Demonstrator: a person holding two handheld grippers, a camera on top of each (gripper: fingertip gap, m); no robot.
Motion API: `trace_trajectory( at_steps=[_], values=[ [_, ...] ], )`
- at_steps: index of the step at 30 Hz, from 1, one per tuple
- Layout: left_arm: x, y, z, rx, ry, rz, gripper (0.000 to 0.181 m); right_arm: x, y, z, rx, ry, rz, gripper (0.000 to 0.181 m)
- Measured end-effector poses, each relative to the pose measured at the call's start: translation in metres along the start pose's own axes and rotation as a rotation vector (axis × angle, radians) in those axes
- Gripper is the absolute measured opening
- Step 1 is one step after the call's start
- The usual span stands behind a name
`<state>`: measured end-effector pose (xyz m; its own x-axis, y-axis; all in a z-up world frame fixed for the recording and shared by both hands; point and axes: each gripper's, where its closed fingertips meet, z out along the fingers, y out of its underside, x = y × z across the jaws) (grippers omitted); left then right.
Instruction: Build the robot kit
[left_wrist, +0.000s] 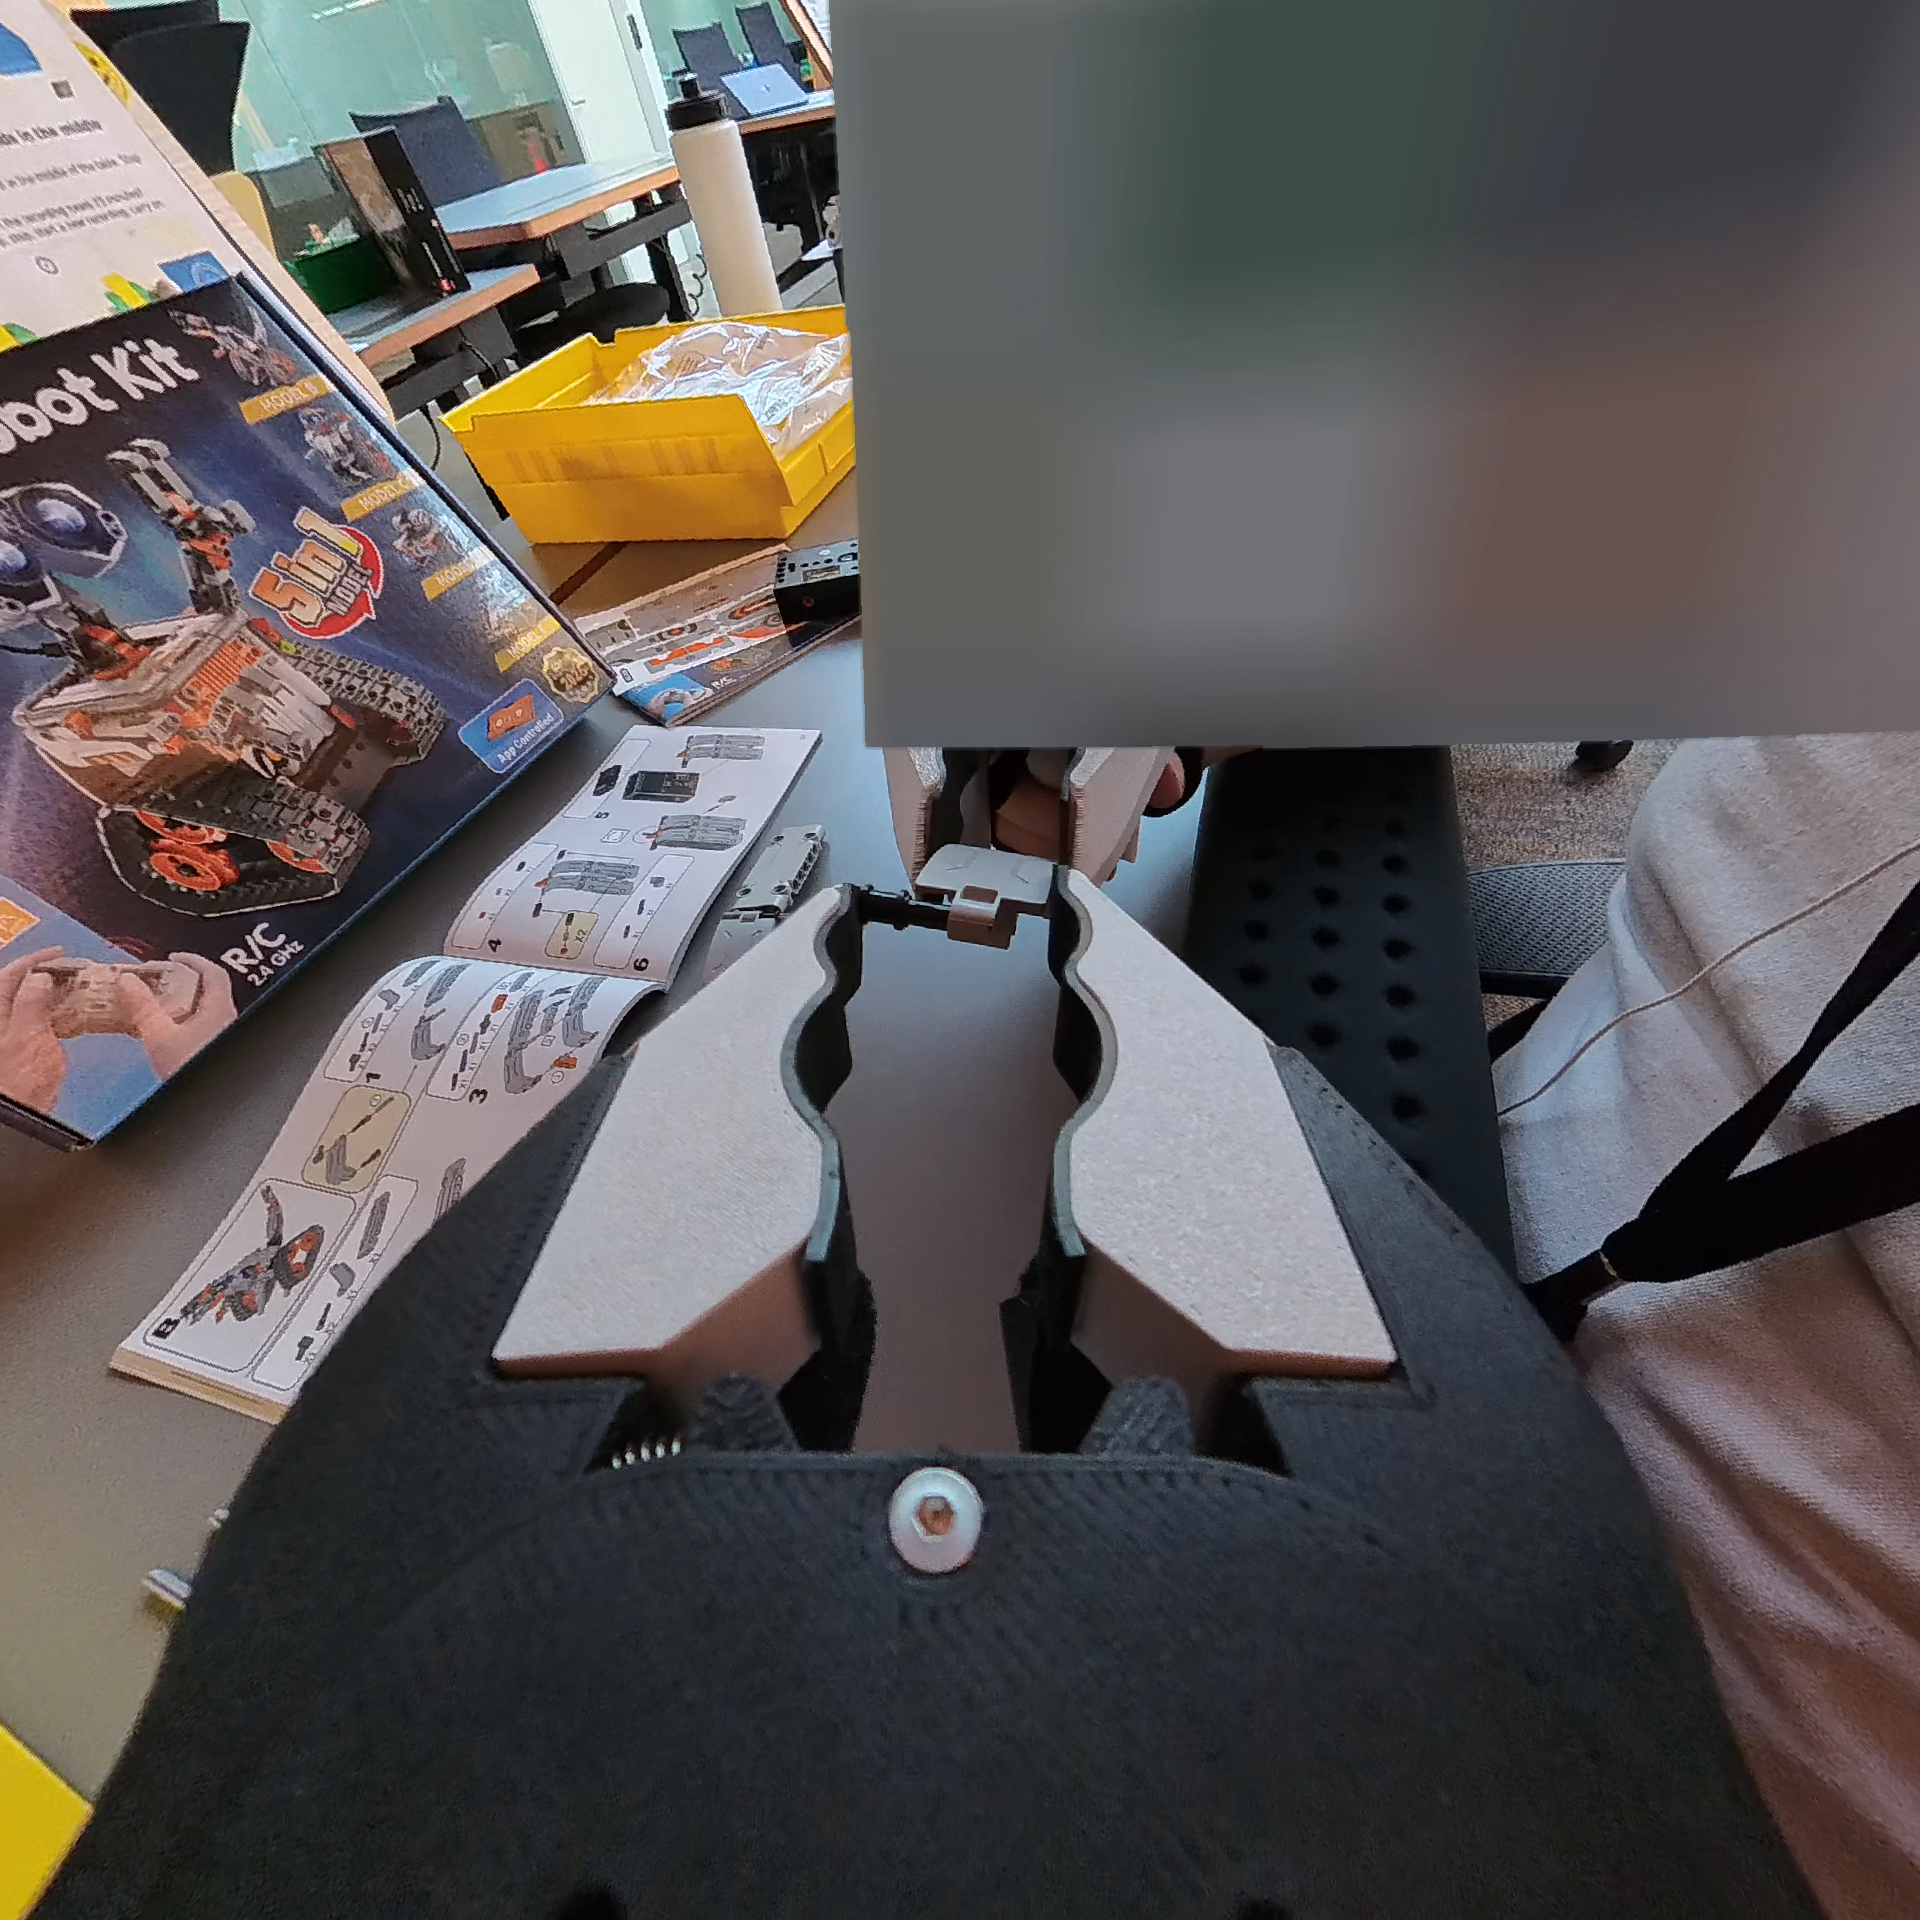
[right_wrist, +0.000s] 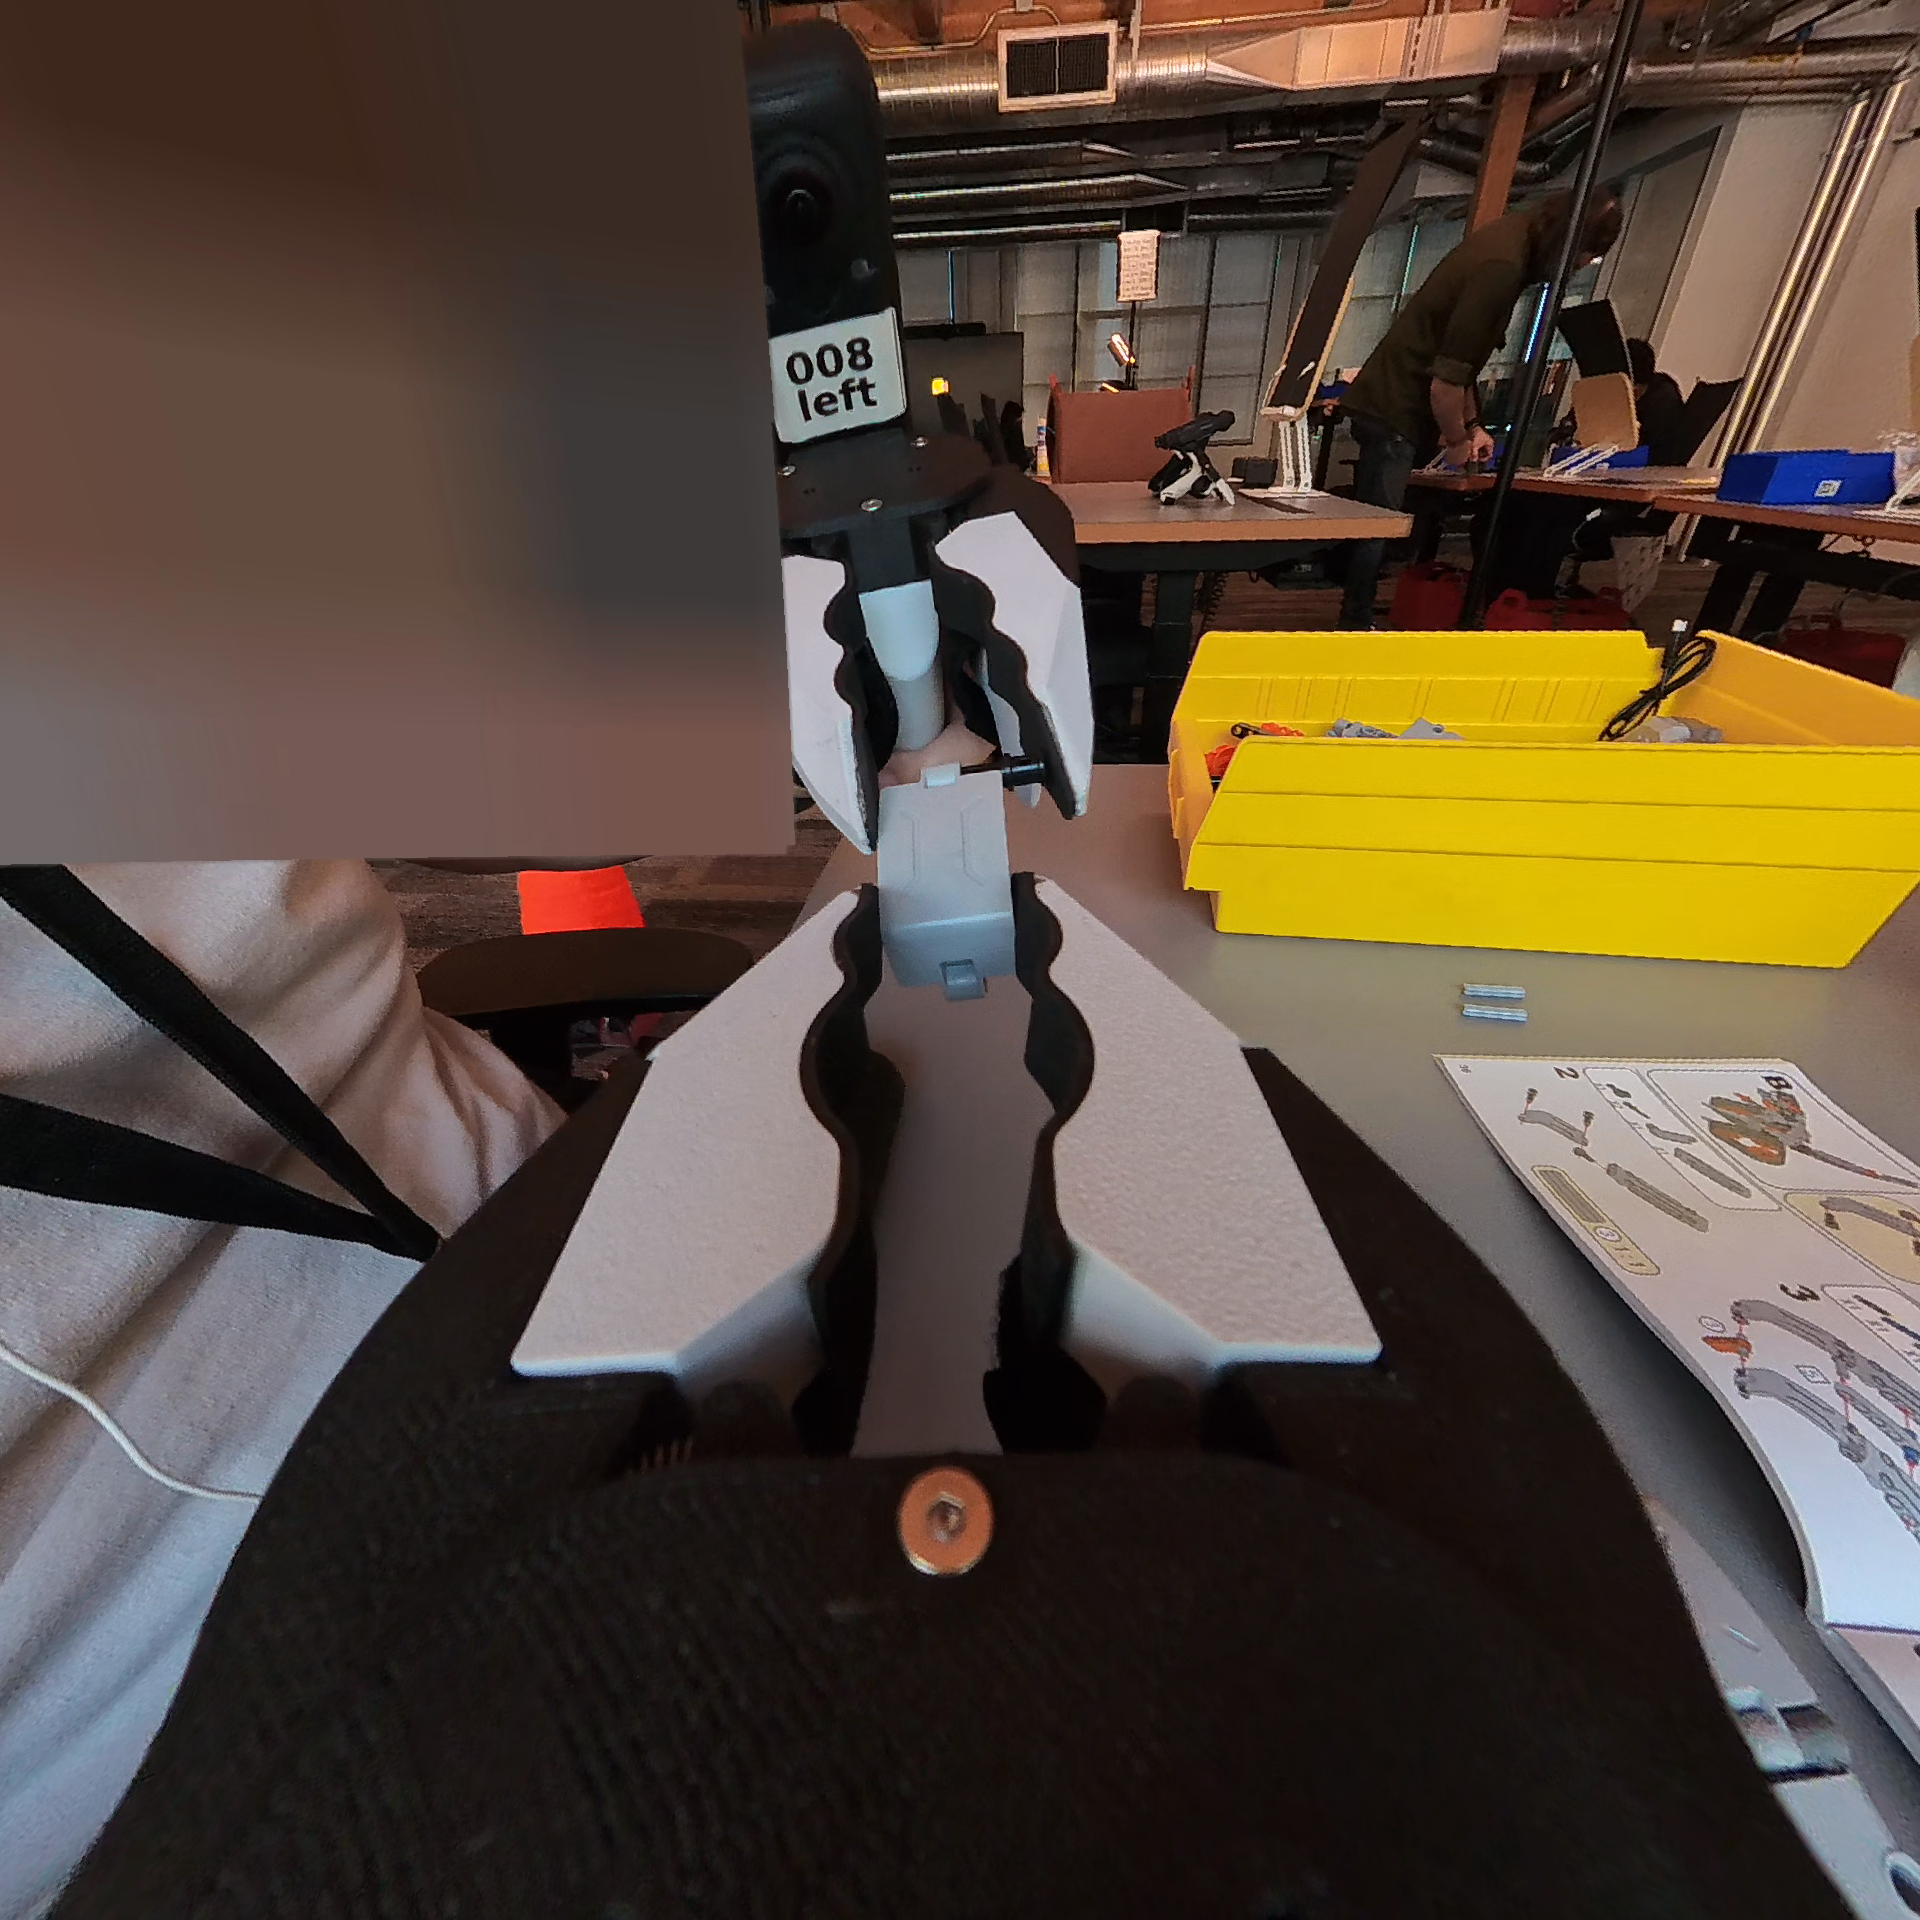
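My right gripper (right_wrist: 942, 896) is shut on a grey plastic block piece (right_wrist: 940, 894) and holds it upright above the table edge. My left gripper (left_wrist: 954, 902) faces it from the other side, its jaws narrowed around the top of that piece (left_wrist: 982, 894). A black pin (left_wrist: 902, 908) sticks sideways out of the piece, its head against one left fingertip; the piece touches the other fingertip. The right wrist view shows the pin (right_wrist: 1003, 771) and the left gripper (right_wrist: 956, 816) above. The left wrist view shows the right gripper (left_wrist: 1013, 842) beyond.
An open instruction booklet (left_wrist: 499, 1039) (right_wrist: 1714, 1247), a kit box (left_wrist: 208, 675) and a grey beam part (left_wrist: 769, 883) lie on the grey table. Yellow bins (left_wrist: 644, 468) (right_wrist: 1507, 831) stand behind. Two small grey pins (right_wrist: 1494, 1003) lie loose. A black chair (left_wrist: 1340, 987) and a person's torso are close. Less than 4 cm separates the two grippers' tips.
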<state>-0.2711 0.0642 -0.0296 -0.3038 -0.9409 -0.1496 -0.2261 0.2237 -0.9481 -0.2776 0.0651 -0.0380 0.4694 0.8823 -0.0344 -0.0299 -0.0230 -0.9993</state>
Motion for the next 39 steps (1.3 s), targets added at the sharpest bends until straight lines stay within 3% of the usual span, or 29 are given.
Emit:
trace_trajectory(
  at_steps=[19, 39],
  values=[
    [-0.004, -0.0005, -0.0012, 0.027, -0.005, -0.106, 0.034, 0.0033, -0.0003, 0.0015, 0.01, 0.002, 0.131, 0.025],
    [0.0018, 0.0055, 0.0033, -0.037, -0.01, -0.1, 0.033, -0.0016, 0.0014, 0.0016, 0.005, -0.037, 0.111, 0.025]
  ],
)
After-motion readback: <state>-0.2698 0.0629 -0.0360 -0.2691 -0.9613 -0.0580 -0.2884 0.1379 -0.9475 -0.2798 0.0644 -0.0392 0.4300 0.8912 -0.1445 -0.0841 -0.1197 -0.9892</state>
